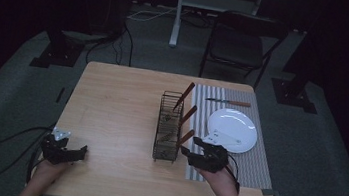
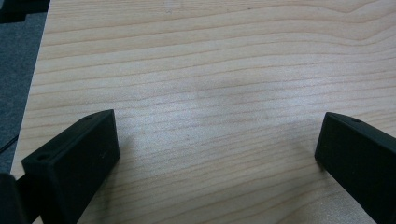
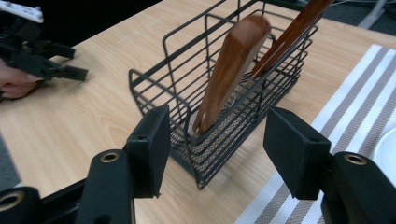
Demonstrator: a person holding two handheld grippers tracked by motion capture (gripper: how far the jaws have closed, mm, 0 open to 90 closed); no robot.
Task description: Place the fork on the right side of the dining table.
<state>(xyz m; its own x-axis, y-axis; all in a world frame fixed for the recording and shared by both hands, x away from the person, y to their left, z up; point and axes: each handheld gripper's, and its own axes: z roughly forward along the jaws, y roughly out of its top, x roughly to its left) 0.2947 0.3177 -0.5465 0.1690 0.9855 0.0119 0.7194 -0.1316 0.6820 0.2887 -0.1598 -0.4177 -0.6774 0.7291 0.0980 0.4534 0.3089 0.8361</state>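
Bench point(image 1: 121, 106) of pale wood on grey carpet point(image 1: 12, 93), dark room; striped mat point(image 1: 254, 168) along right edge. Left gripper point(image 2: 217, 140) jaws wide, right gripper point(image 3: 217, 149) jaws half-spread; both empty.

The high view looks forward and down from above the person's side, taking in the whole table point(image 1: 124, 122) with the left gripper point(image 1: 80, 153) at its near left corner and the right gripper point(image 1: 187, 150) near the middle. The left gripper view rides low over bare wood, looking along its own jaws, very close to the surface just ahead of them. The right gripper view looks past its jaws at the wire basket point(image 3: 187, 98) directly in front, very near, and shares with the high view that basket point(image 1: 168, 127), the striped mat point(image 3: 355, 102) and the other gripper point(image 3: 74, 72) farther off.
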